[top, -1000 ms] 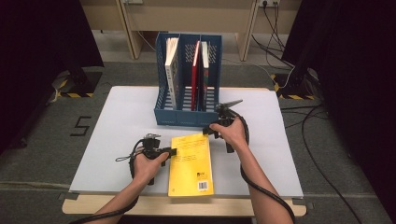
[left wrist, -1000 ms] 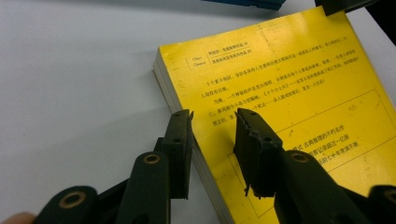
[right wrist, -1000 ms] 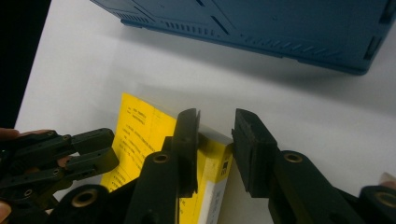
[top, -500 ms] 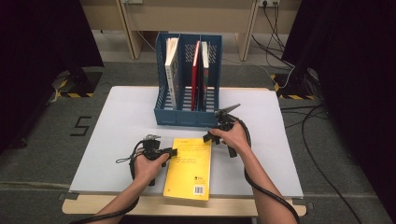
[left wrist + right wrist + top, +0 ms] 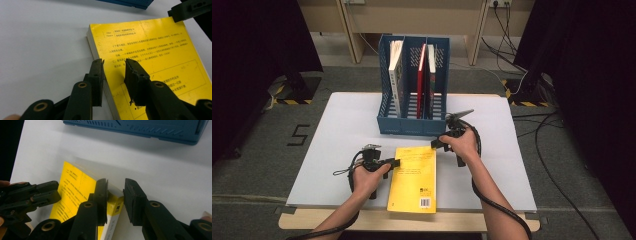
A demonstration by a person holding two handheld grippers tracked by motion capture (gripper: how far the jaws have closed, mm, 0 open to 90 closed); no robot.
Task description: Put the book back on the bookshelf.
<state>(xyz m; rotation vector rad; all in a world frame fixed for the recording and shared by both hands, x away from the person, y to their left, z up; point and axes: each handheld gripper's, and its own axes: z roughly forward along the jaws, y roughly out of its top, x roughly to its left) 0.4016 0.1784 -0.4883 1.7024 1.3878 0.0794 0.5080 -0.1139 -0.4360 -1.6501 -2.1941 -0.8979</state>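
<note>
High view first: I see a pale grey table (image 5: 342, 135) standing on a dark grey floor (image 5: 257, 165), with black curtains (image 5: 257, 50) hanging to the left and right and a light wooden bench (image 5: 412, 15) along the far side. Cables (image 5: 557, 150) trail over the floor at the right, and a black mark (image 5: 300, 135) sits on the floor at the left. A blue file rack (image 5: 412, 125) stands at the far middle of the table with upright books (image 5: 397, 75) in it. The yellow book (image 5: 414, 180) lies flat at the near middle, its near end reaching the table's near edge. My left gripper (image 5: 396, 162) is at the book's left edge, my right gripper (image 5: 435, 145) at its far right corner.

Left gripper view: the jaws stand apart, straddling the book's (image 5: 155, 62) left edge, one over the bare table (image 5: 45, 40), the other over the cover. The right gripper's tip (image 5: 190, 10) shows at the book's far corner.

Right gripper view: the jaws are apart on either side of the book's (image 5: 75, 187) corner; I cannot tell whether they touch it. The left gripper (image 5: 32, 195) shows at the left, the rack's base (image 5: 140, 130) beyond.
</note>
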